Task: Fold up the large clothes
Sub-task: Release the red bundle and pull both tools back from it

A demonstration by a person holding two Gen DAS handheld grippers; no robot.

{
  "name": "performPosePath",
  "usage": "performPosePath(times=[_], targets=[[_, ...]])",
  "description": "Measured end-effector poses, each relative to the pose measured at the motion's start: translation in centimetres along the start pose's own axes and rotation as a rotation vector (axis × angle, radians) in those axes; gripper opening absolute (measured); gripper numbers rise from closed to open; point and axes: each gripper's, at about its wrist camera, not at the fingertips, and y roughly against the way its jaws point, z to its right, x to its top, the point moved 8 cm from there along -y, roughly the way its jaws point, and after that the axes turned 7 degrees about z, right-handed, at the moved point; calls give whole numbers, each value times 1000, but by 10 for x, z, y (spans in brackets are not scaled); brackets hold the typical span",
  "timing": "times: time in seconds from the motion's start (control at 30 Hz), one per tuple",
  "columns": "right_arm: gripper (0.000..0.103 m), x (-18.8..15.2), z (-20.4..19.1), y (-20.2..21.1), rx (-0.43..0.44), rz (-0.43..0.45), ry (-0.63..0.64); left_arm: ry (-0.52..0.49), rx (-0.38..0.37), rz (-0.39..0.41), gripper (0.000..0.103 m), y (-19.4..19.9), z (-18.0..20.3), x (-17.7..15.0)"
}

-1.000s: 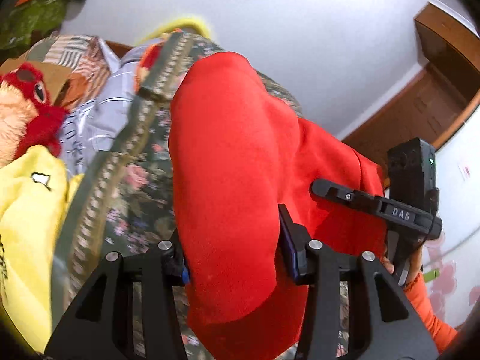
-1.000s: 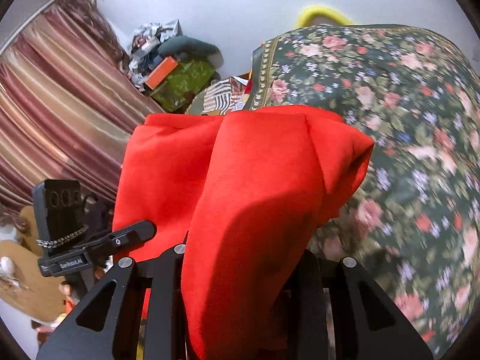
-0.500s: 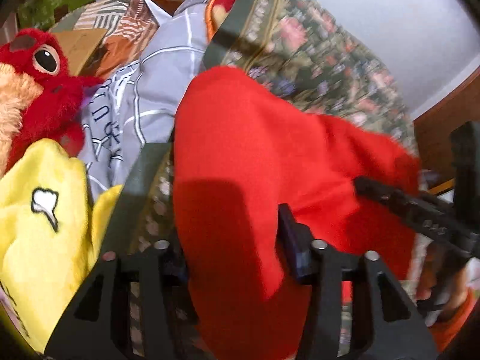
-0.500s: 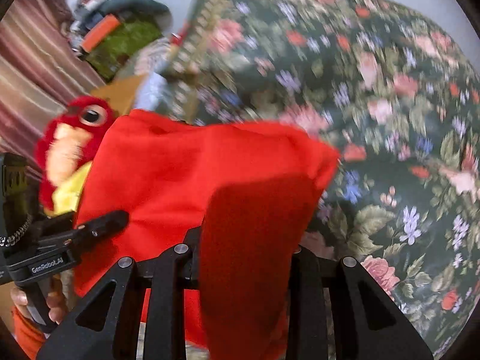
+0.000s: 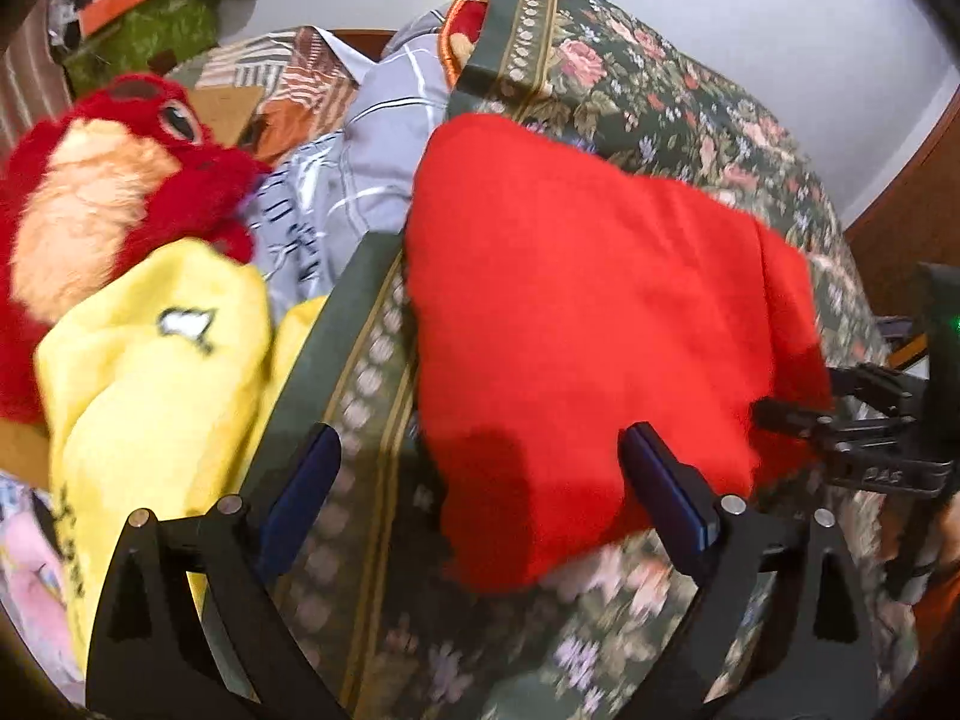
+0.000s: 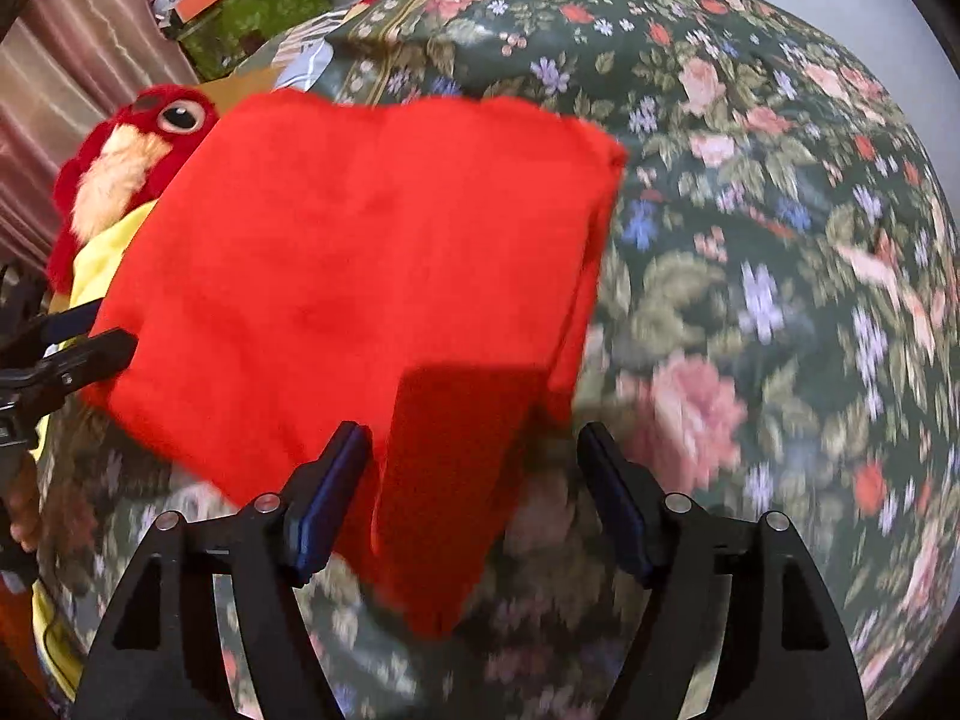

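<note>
A folded red garment (image 5: 576, 312) lies on the dark floral bedspread (image 5: 660, 96). My left gripper (image 5: 480, 480) hangs over its near left corner. Its jaws are opening, and the blue pads (image 5: 666, 492) stand clear of the cloth lying between them. In the right wrist view the same red garment (image 6: 372, 276) spreads out ahead. My right gripper (image 6: 474, 492) is over its near right corner. Those jaws are opening too, and a flap of red cloth hangs loose between the pads (image 6: 327, 504). The right gripper's black frame (image 5: 870, 438) shows at the right edge of the left view.
A red plush toy (image 5: 102, 192), a yellow garment (image 5: 156, 372) and a grey printed cloth (image 5: 354, 180) are heaped left of the red garment. The floral bedspread (image 6: 780, 240) stretches wide to the right. A striped curtain (image 6: 66, 78) and a pile of stuff (image 6: 240, 0) stand far left.
Both grippers came down toward the bed and tipped downward with the red garment. Their jaws have spread and let the cloth go, so it now rests on the bedspread.
</note>
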Motion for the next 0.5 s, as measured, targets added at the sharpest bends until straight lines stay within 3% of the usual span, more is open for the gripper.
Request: performPosePath(times=[0.13, 0.27, 0.5], targets=[[70, -26, 0, 17, 8, -25, -29, 57, -2, -23, 95, 15, -2, -15], [70, -40, -8, 56, 13, 7, -37, 33, 42, -15, 95, 40, 5, -26], [70, -29, -38, 168, 51, 233, -23, -77, 28, 203, 95, 161, 50, -21]])
